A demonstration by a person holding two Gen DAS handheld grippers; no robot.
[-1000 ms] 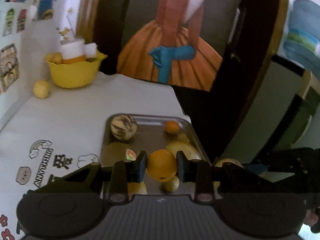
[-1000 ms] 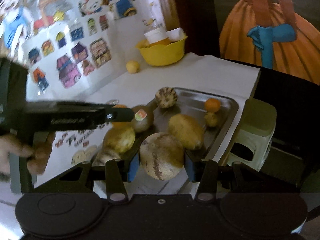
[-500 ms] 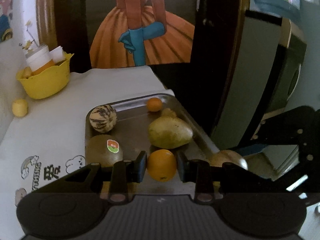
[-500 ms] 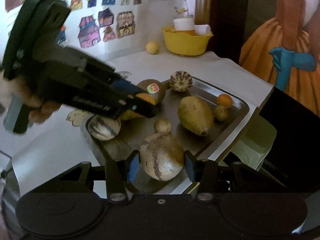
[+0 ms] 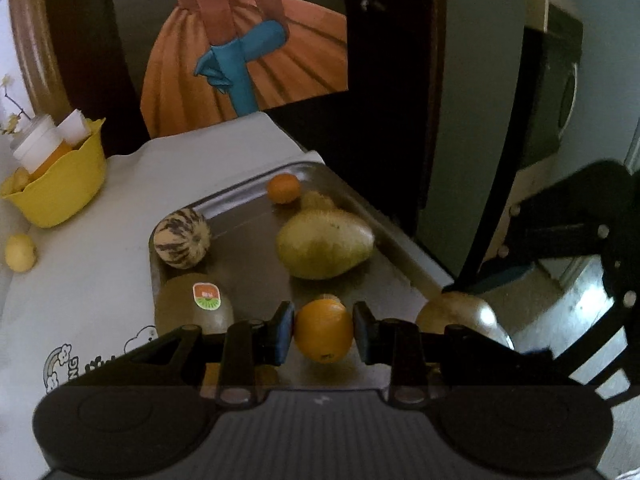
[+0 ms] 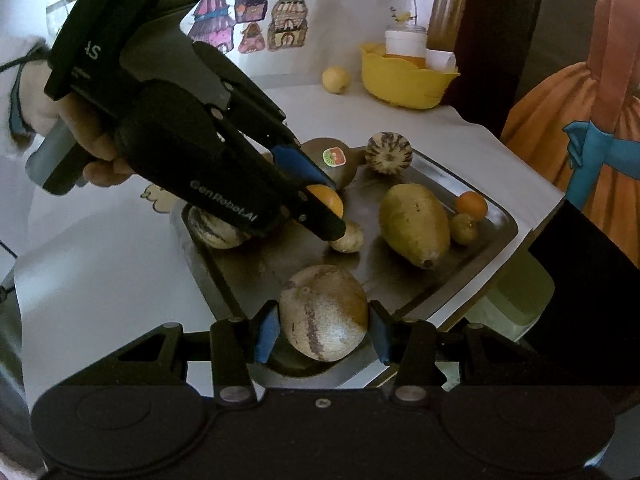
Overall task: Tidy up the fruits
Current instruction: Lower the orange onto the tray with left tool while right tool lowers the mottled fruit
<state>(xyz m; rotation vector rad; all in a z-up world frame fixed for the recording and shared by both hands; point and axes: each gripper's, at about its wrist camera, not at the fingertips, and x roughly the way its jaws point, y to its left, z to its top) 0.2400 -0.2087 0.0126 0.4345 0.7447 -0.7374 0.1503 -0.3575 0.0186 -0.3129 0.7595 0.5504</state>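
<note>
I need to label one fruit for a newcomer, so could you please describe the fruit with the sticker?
Start at the rectangular steel tray on the white-covered table. At its corner nearest the wall of house drawings lies a dull brown, rounded fruit, beside a striped cream-and-purple melon. It alone carries a red-and-green sticker.

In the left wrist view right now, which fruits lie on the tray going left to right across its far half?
striped melon → small orange → large yellow-green mango, all lying on the metal tray.
</note>
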